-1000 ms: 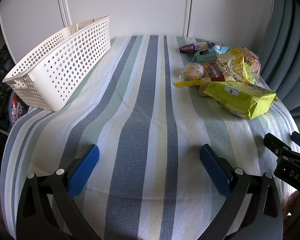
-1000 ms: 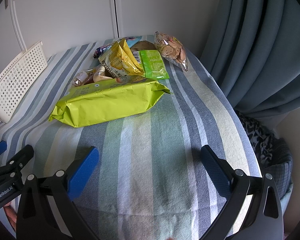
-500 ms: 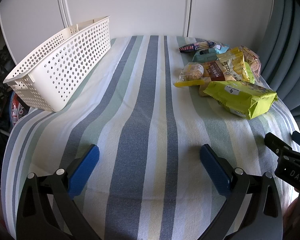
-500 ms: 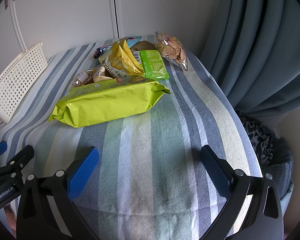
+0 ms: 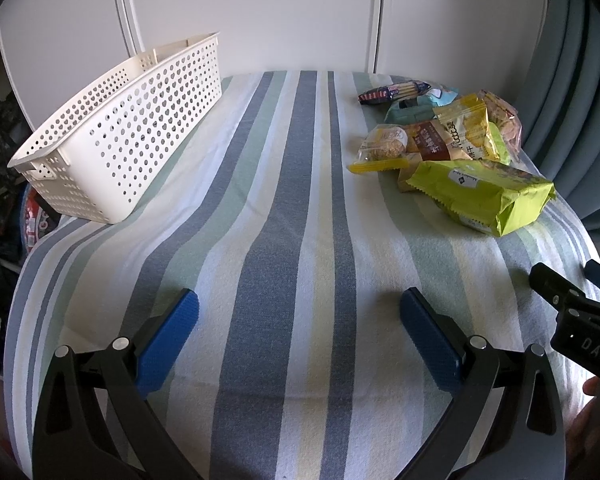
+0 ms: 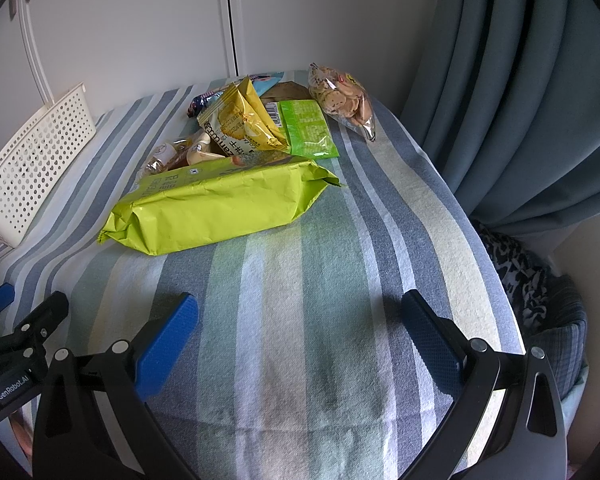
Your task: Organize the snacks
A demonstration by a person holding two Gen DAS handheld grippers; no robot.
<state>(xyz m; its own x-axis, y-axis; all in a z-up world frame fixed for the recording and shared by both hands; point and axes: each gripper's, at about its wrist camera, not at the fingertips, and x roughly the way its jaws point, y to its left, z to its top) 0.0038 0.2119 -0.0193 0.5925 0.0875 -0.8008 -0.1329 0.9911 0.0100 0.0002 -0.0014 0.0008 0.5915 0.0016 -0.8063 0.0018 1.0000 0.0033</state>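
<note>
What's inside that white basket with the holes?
Nothing shows inside the white basket; only its far inner wall is visible. Its floor is hidden behind the near wall, so I cannot tell.

Snack packets [image 6: 220, 204] heaped beside basket [image 5: 120, 148]

Both wrist views look forward from low above the striped-cloth counter [image 5: 292, 216]; each shows the lime-green snack bag [image 6: 216, 208] and white perforated plastic basket [image 5: 116, 152] ahead.

One basket [image 5: 132, 148]. Seven snack packets visible in the pile [image 6: 236, 148]; some overlap, so the count is approximate. Two grippers: left [image 5: 299, 320], right [image 6: 300, 322]. One curtain [image 6: 512, 80].
</note>
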